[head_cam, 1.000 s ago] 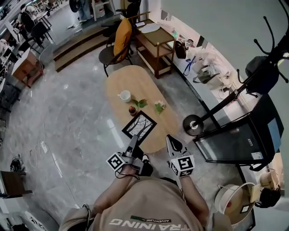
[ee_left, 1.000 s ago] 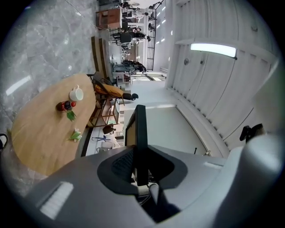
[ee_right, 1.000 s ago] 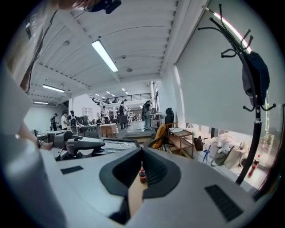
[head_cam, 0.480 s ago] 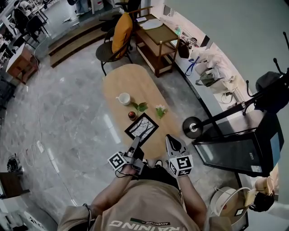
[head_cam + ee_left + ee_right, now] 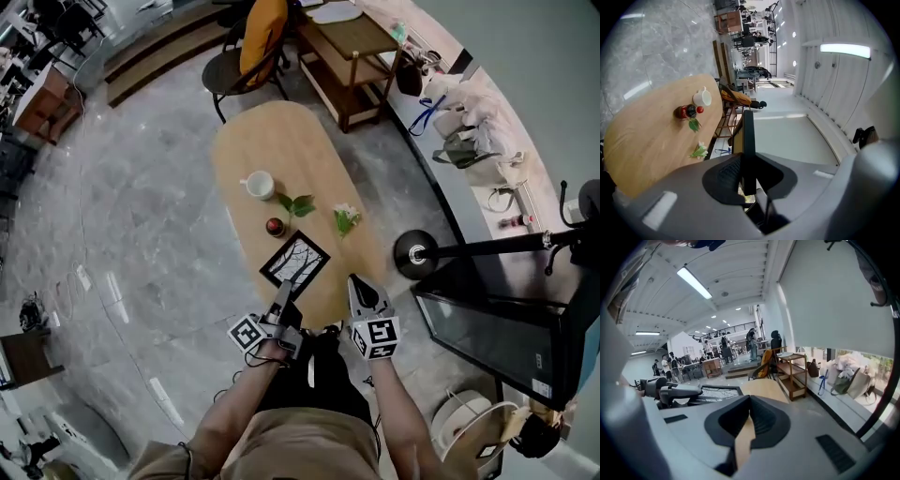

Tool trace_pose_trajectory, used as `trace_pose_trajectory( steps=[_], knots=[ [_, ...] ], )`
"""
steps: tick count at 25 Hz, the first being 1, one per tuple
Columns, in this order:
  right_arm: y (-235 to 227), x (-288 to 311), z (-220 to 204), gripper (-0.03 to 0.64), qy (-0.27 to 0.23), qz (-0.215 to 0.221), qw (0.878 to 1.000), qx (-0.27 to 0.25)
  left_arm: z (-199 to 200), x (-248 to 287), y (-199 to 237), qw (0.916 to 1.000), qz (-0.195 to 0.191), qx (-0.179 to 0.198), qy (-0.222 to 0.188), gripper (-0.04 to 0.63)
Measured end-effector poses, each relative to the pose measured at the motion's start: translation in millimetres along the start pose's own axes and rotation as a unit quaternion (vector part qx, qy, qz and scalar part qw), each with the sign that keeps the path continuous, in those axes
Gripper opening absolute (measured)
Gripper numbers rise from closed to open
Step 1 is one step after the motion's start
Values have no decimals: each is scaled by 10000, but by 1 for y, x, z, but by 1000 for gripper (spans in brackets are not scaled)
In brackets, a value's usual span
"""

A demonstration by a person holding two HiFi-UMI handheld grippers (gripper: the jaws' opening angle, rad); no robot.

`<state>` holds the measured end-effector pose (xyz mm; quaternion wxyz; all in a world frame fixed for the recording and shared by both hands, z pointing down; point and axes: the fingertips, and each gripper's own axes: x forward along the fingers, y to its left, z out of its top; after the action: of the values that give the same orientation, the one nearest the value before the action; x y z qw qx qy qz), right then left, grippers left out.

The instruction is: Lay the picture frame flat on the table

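Your left claw (image 5: 281, 298) pinches the near edge of the picture frame (image 5: 293, 262), over the near end of the bench (image 5: 272, 141). Your right claw (image 5: 360, 286) is pressed together, empty. The frame looks stiff, light and probably fragile, so hold only its rim.

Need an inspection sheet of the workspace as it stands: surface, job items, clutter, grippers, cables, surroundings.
surface: oval wooden table.
job's things: picture frame at the table's near end, black border, branch print; whether it rests on the table cannot be told.
clutter: white mug, small dark red pot with a green leaf, white flower sprig.
grippers: left gripper shut on the frame's near edge; right gripper shut, empty, beside the frame.
cables: nothing seen.
surroundings: grey polished floor, chair with orange cushion, wooden shelf unit, black stand base.
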<state>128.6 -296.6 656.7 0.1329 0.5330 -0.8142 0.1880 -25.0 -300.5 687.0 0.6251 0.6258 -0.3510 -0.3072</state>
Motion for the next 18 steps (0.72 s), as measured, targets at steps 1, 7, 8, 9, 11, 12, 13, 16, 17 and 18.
trace_pose_trajectory(
  steps=[1,7,8,9,11,12,13,16,17,18],
  knots=[
    [-4,9,-11,5,29,37,10000,85,-1,4,12,10000,26,-11,-55,71],
    [-34,64,-96,5,307,91,9975,634,-13,21,102,9989,268,-124,-357,71],
    [-38,72,-111,5,377,64,9970,671,-15,21,120,9984,355,-115,-414,71],
    [-41,80,-126,5,442,28,9968,664,-16,21,137,9979,429,-110,-481,71],
    [-47,96,-152,5,558,-91,9969,545,-14,24,169,9961,523,-164,-686,71],
    [-49,104,-163,5,598,-160,9969,477,-11,25,183,9948,547,-230,-830,71],
    [-51,111,-174,5,623,-220,9968,446,-9,27,196,9932,553,-301,-975,71],
    [-55,133,-202,5,718,-338,9954,544,-4,37,225,9899,543,-435,-1235,71],
    [-55,139,-210,5,764,-343,9948,584,-4,40,234,9893,549,-455,-1273,71],
    [-54,145,-217,5,805,-326,9943,616,-4,43,242,9888,563,-475,-1301,71]
  ],
)
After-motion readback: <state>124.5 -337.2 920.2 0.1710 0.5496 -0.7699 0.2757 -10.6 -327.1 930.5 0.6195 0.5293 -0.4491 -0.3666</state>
